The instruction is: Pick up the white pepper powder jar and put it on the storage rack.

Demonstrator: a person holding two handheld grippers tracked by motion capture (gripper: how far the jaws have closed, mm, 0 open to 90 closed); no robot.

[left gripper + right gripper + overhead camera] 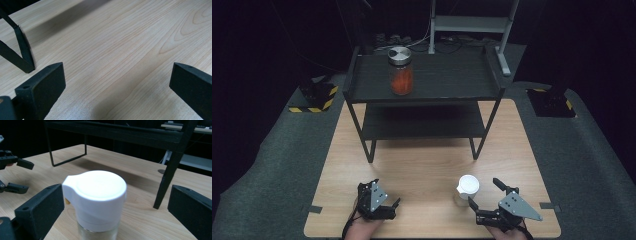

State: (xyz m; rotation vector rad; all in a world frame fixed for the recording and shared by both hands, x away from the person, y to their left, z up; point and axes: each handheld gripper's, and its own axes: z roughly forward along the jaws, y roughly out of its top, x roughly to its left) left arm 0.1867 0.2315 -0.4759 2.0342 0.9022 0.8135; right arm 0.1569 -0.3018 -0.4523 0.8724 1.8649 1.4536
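Note:
A small glass jar with a white cap (pixel 467 188) (pixel 96 200) stands on the wooden table (pixel 427 165) near its front right. My right gripper (pixel 486 193) (pixel 112 210) is open, and its jaws reach to either side of the jar without touching it. At the front left, my left gripper (pixel 387 196) (pixel 115 85) is open over bare wood. A taller glass jar (pixel 401 71) with a metal lid and orange contents sits on the top of the black shelf (pixel 447 82).
The black two-level shelf stands at the back of the table, with its lower level (pixel 422 122) bare and its legs (pixel 166 182) (pixel 23 53) not far from both grippers. My left gripper also appears at the left edge (pixel 15 173) of the right gripper view. Grey carpet (pixel 277 165) surrounds the table.

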